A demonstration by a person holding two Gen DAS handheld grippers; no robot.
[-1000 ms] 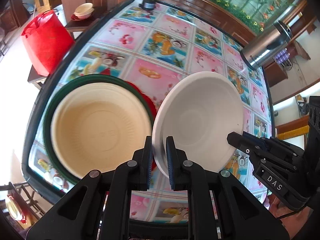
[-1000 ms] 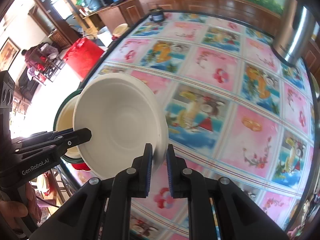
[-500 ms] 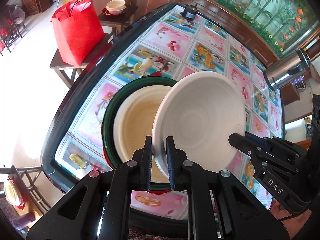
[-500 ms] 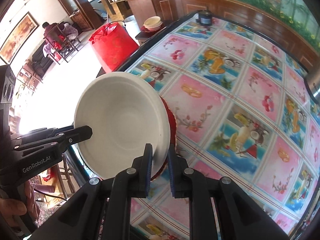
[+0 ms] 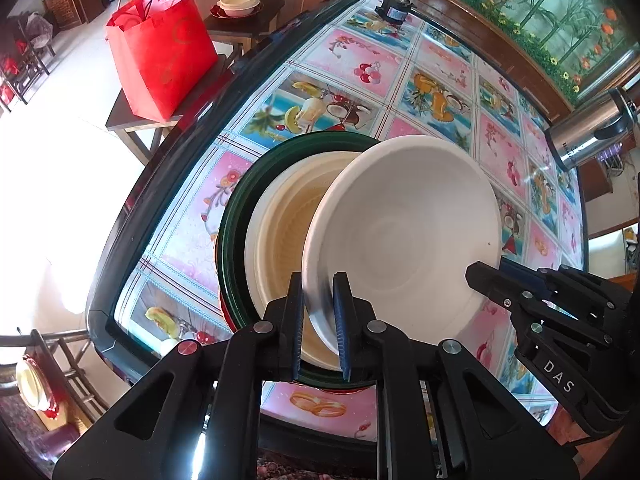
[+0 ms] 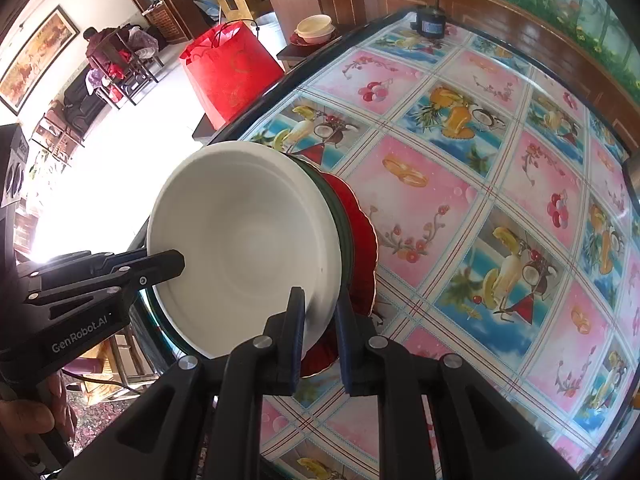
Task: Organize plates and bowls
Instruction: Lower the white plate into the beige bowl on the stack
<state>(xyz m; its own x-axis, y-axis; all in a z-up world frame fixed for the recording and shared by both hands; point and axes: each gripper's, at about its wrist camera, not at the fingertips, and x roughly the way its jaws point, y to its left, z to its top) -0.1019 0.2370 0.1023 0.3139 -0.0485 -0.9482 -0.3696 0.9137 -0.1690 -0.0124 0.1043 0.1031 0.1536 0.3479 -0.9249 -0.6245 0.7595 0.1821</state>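
Note:
Both grippers hold one white bowl [image 5: 404,232] by opposite rims. My left gripper [image 5: 319,312] is shut on its near-left rim, and my right gripper [image 6: 320,320] is shut on its right rim. The bowl [image 6: 244,240] hangs tilted just above a stack near the table's left edge. That stack is a cream bowl [image 5: 280,236] inside a dark green plate [image 5: 236,216], over a red plate [image 6: 362,236]. The right gripper [image 5: 480,276] shows at the white bowl's far rim in the left wrist view. The left gripper [image 6: 176,260] appears at the left in the right wrist view.
The table [image 6: 460,208] has a pink and blue fruit-print cover. A red bag [image 5: 160,48] and another bowl on a plate [image 5: 238,2] sit on low stands beyond the left edge. A steel flask [image 5: 588,136] stands at the right, a small black object [image 5: 394,8] at the far end.
Both grippers carried the white bowl leftward across the table, from beside the stack to over the cream bowl and green plate. The grip on both rims is unchanged.

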